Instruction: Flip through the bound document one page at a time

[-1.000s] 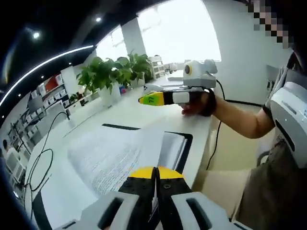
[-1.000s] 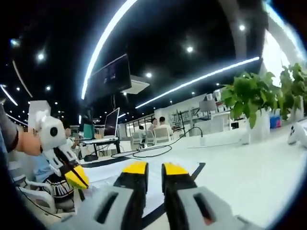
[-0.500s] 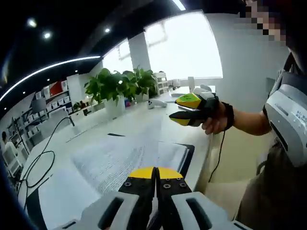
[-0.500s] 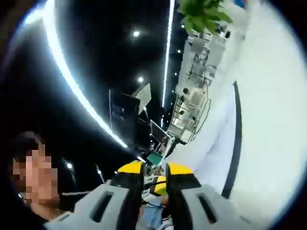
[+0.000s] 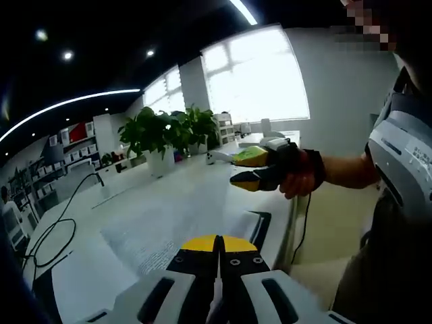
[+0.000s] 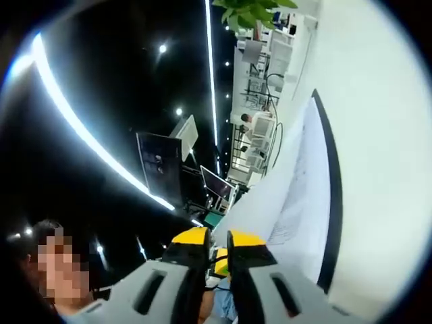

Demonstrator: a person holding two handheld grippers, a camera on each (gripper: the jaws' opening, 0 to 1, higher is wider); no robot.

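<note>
Where it lies open, document [image 5: 177, 226] print-covered

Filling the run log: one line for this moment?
left gripper: shut on page | right gripper: open, raised beside bound document | table: white

the printed lines on the lifted page [image 5: 158, 233] of the bound document are too blurred to read, and its near edge at 6 o'clock is hidden behind the left gripper [image 5: 219, 243]. in the right gripper view the document [image 6: 297, 202] is cut off behind the right gripper [image 6: 214, 237] at 6 o'clock.
</note>
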